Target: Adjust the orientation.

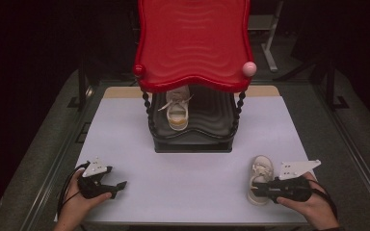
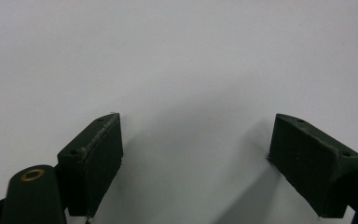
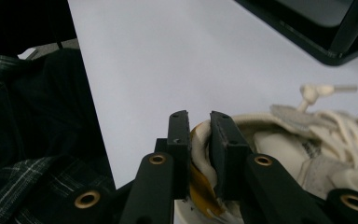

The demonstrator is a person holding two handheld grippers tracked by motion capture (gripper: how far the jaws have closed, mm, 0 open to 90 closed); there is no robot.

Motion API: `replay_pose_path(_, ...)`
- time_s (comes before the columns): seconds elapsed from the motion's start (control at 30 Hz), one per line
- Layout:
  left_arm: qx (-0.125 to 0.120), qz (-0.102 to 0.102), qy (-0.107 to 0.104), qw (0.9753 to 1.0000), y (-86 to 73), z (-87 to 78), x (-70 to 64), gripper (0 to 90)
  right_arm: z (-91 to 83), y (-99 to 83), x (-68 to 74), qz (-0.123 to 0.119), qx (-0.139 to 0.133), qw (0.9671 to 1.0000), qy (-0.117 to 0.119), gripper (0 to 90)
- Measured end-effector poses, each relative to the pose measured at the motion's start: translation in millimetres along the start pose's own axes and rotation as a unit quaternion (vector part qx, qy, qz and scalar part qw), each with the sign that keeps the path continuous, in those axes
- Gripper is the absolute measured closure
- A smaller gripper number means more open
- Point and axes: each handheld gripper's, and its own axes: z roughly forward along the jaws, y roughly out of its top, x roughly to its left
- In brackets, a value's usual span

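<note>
high view: at the lower right of the frame the right gripper (image 1: 255,189) lies across the heel end of a shoe (image 1: 259,178) on the table (image 1: 192,173), and at the lower left the left gripper (image 1: 118,187) rests on the table, well apart from it. a second shoe (image 1: 177,111) sits on the black lower tray of the rack (image 1: 192,43) at upper centre, under its red top shelf. right gripper view: the jaws are clamped on the shoe's (image 3: 279,140) heel rim at lower centre, and in the left gripper view the jaws stand wide apart over bare table (image 2: 177,60).
</note>
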Motion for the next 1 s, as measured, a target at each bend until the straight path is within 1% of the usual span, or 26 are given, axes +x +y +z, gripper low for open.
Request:
replay_pose_path(0.27, 0.0, 0.0, 0.0, 1.0, 0.0, 0.0, 0.0, 16.2, -10.7, 16.7, 10.0, -0.02, -0.023, 0.9992, -0.025, 79.0)
replay_pose_path(0.37, 0.0, 0.0, 0.0, 1.0, 0.1, 0.0, 0.0, 16.1, -13.4, 24.8, 13.7, -0.029, -0.03, 0.9989, -0.023, 79.1)
replay_pose_path(0.57, 0.0, 0.0, 0.0, 1.0, 0.1, 0.0, 0.0, 16.2, -13.3, 41.5, 20.5, -0.051, -0.035, 0.9978, -0.022, 79.1)
replay_pose_path(0.77, 0.0, 0.0, 0.0, 1.0, 0.0, 0.0, 0.0, 16.2, -10.8, 57.5, 29.0, -0.069, -0.042, 0.9967, -0.013, 79.2)
replay_pose_path(1.0, 0.001, 0.001, 0.001, 1.0, -0.1, -0.2, -0.3, 16.2, -2.7, 79.1, 37.9, -0.095, -0.05, 0.9942, 0.003, 79.2)
